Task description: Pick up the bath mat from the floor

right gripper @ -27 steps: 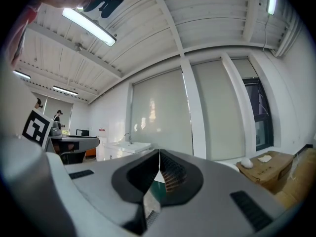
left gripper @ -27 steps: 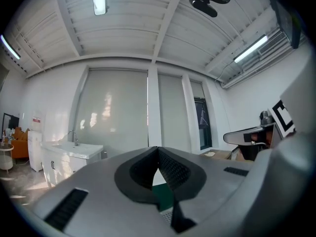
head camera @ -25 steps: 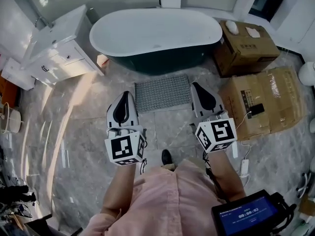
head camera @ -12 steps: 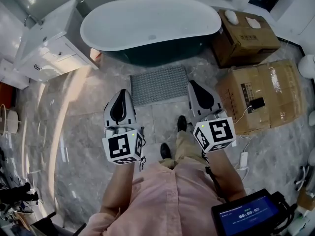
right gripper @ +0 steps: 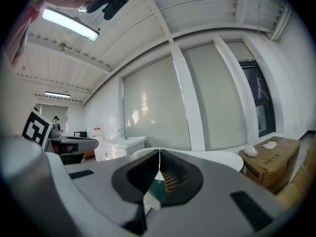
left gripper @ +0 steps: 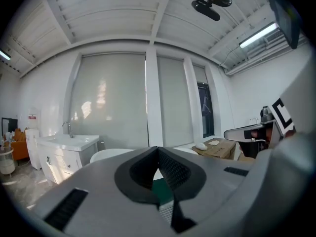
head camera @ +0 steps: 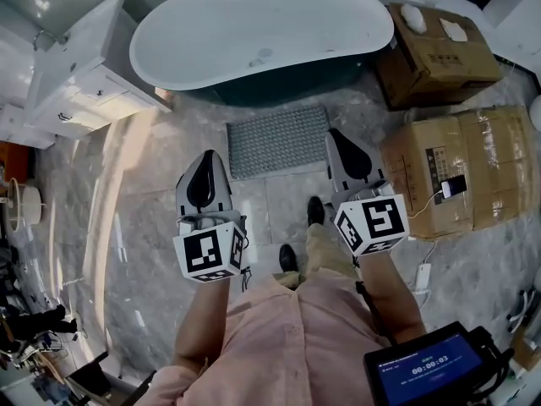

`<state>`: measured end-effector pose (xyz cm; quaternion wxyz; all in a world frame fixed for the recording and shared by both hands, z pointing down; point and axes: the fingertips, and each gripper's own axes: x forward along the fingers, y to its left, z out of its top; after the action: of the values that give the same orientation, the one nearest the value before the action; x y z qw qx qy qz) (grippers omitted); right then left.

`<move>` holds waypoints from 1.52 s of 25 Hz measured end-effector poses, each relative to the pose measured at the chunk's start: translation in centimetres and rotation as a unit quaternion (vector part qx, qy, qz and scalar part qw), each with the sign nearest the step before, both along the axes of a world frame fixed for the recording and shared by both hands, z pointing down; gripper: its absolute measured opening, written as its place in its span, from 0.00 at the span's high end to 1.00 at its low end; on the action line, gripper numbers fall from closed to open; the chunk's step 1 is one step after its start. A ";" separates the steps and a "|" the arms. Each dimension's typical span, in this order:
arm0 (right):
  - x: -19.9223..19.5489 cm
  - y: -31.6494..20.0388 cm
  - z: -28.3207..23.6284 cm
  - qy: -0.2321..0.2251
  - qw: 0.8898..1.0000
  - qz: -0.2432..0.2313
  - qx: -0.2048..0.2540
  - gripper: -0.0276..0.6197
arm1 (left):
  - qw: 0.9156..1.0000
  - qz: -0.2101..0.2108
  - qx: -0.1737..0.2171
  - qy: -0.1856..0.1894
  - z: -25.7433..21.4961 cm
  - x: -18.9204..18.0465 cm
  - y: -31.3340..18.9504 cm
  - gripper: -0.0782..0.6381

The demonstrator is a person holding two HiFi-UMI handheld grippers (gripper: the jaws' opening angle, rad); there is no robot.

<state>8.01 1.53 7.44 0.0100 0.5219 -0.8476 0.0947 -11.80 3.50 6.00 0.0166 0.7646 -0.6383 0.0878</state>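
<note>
A grey studded bath mat [head camera: 278, 140] lies flat on the marble floor, just in front of the dark-sided bathtub [head camera: 262, 34]. My left gripper [head camera: 206, 161] hangs in the air near the mat's left front corner, jaws shut and empty. My right gripper [head camera: 337, 139] is held by the mat's right edge, also shut with nothing in it. In the left gripper view the left gripper [left gripper: 158, 149] points level at the tub and window. The right gripper [right gripper: 159, 154] in its own view does the same. Neither touches the mat.
A white vanity with sink [head camera: 80, 79] stands at the left. Cardboard boxes [head camera: 461, 172] sit at the right, one with a phone on a cable. The person's black shoes [head camera: 314, 211] stand just behind the mat. A small screen [head camera: 431, 370] hangs at the lower right.
The person has stepped forward toward the tub; a foot has come out ahead. The tub and mat look closer. Both grippers stay shut and keep their places relative to each other.
</note>
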 end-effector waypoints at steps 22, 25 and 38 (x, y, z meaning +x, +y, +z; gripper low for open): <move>6.7 -14.6 -2.8 -0.024 0.999 -0.028 0.033 0.93 | 0.998 -0.033 0.038 -0.035 -4.4 6.2 -12.7 0.86; 6.1 -15.4 -2.5 -0.027 0.998 -0.037 0.030 0.93 | 0.998 -0.048 0.036 -0.037 -4.2 5.2 -13.0 0.86; 1.2 -18.9 -2.5 -0.013 0.998 -0.045 0.031 0.93 | 0.997 -0.063 0.036 -0.026 -3.4 -0.4 -15.8 0.86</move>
<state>9.17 -17.34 4.94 -0.0125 0.4821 -0.8728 0.0747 -12.17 -12.31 2.61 -0.0224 0.7206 -0.6880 0.0834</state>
